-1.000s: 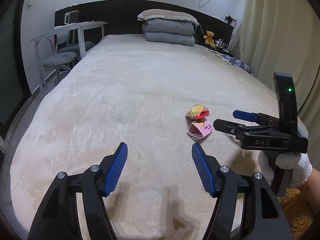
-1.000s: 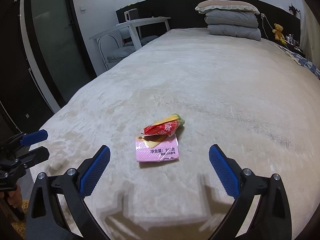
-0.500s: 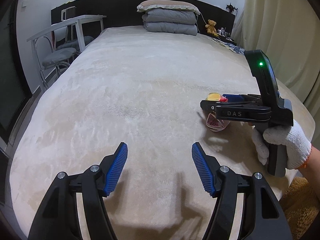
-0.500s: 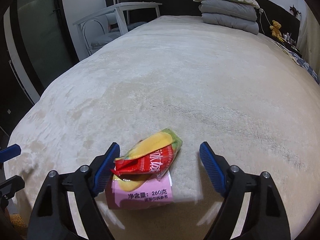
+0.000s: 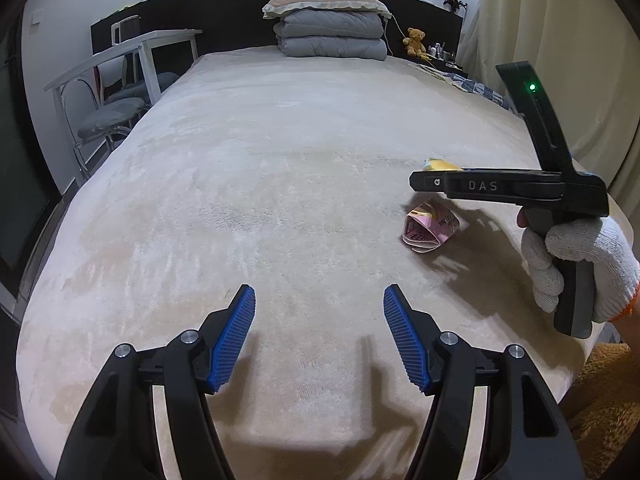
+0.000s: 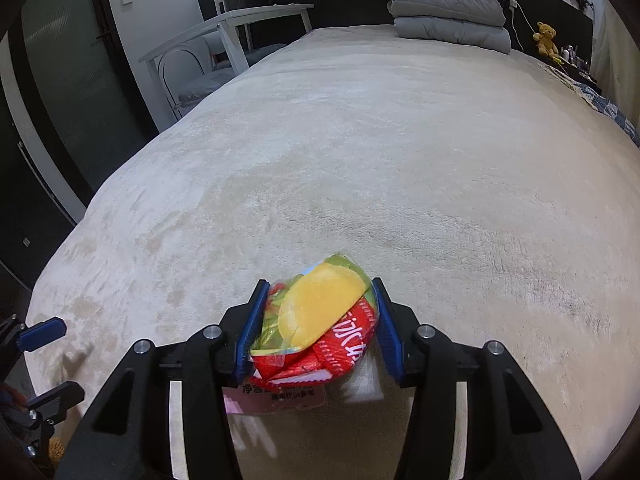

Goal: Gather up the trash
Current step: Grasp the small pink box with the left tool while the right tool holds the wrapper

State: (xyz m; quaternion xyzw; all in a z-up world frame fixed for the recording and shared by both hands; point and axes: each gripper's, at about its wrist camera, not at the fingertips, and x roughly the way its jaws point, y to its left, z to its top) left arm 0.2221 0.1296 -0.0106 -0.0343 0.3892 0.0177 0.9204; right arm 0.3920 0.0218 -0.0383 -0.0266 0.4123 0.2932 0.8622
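Note:
A red, yellow and green snack wrapper [image 6: 320, 320] sits between the blue pads of my right gripper [image 6: 318, 324], which is shut on it and holds it just above the beige bed. In the left wrist view only its yellow tip [image 5: 438, 165] shows behind the right gripper's [image 5: 424, 180] side. A pink wrapper [image 5: 430, 230] lies crumpled on the bed below it; its edge shows under the held wrapper [image 6: 276, 398]. My left gripper [image 5: 319, 338] is open and empty, low over the near part of the bed, left of both wrappers.
The bed [image 5: 280, 160] is wide, with folded grey bedding and a pillow [image 5: 330, 32] at the head. A white desk and chairs [image 5: 120, 80] stand left. A curtain [image 5: 560, 40] hangs right. A teddy bear [image 5: 416, 40] sits by the headboard.
My right gripper moved forward over the wrappers, closed on the red and yellow one and lifted it off the pink one. The left gripper stayed open and nearly still.

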